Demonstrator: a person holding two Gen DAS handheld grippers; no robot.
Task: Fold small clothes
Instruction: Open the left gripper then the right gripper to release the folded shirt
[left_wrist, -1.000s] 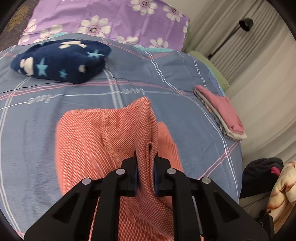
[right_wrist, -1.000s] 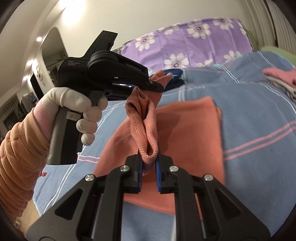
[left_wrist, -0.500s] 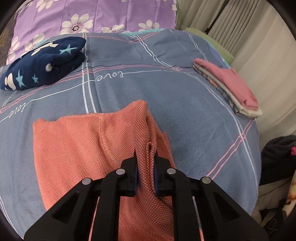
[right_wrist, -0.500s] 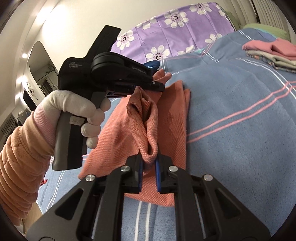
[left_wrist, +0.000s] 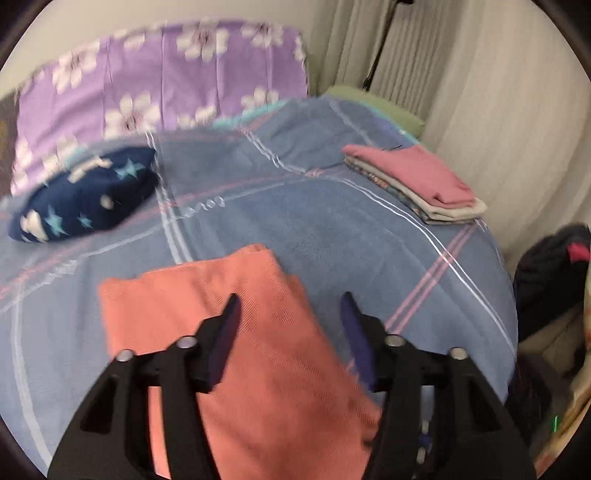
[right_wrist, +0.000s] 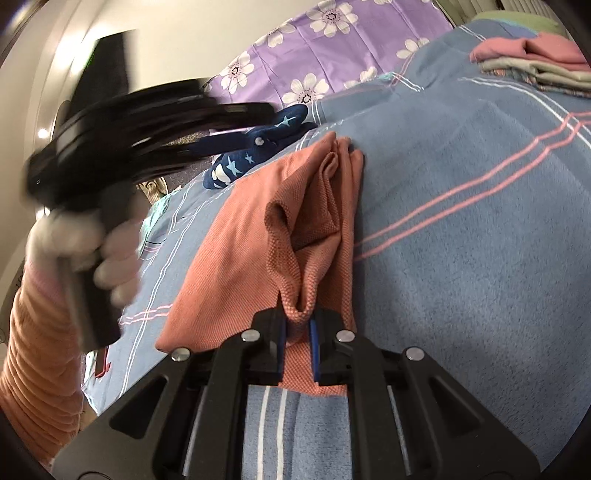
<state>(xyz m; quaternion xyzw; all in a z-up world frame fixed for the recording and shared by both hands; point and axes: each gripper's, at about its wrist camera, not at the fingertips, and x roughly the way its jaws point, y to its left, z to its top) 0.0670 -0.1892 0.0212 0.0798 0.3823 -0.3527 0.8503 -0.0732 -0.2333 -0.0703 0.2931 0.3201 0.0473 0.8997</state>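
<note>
Pinching the orange garment (right_wrist: 295, 236), right gripper (right_wrist: 298, 325); left gripper (left_wrist: 290, 310), blurred, apparently just opened wide.

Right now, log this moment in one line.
left gripper: just opened, empty | right gripper: shut on orange cloth | cloth lying folded on bed

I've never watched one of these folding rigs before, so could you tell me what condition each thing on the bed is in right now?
orange garment: folded over, lying on the bed, one edge lifted.
left gripper: open, jaws just opened, pads off the cloth.
right gripper: shut on a bunched fold of the orange garment.
stack of clothes: folded, pink piece on top.
navy star-print fleece: folded into a bundle.
</note>
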